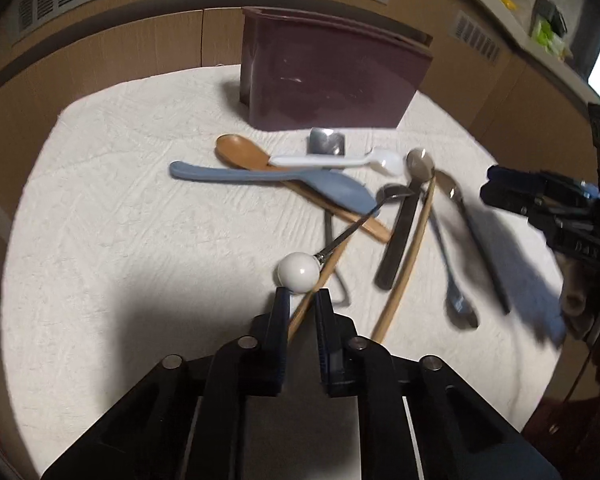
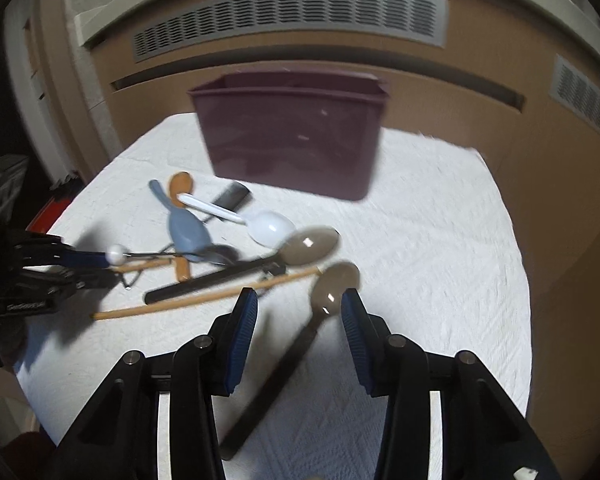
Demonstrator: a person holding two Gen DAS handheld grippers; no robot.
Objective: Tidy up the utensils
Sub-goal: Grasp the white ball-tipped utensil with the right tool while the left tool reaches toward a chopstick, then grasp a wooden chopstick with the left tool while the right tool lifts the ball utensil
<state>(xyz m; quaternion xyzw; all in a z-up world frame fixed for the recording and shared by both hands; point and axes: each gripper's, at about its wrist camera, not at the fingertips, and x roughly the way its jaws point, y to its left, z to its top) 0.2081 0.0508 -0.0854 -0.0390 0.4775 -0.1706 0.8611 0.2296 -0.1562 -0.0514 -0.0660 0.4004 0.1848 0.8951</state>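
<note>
A heap of utensils lies on a white cloth (image 1: pixel 140 208) before a maroon bin (image 1: pixel 328 76): a wooden spoon (image 1: pixel 242 152), a blue spoon (image 1: pixel 332 190), a white plastic spoon (image 1: pixel 384 160), metal spoons (image 1: pixel 420 162), chopsticks (image 1: pixel 412 256) and a ladle with a white ball end (image 1: pixel 298 272). My left gripper (image 1: pixel 302 300) is shut on one chopstick (image 1: pixel 300 318), beside the ball. My right gripper (image 2: pixel 298 304) is open above a black-handled metal spoon (image 2: pixel 334 284). The bin (image 2: pixel 292 136) stands behind.
A brown cabinet wall with vent grilles (image 2: pixel 292 16) runs behind the table. The cloth's far edge meets it. A small metal piece (image 1: pixel 326 142) lies in front of the bin. The left gripper shows at the left edge of the right wrist view (image 2: pixel 60 268).
</note>
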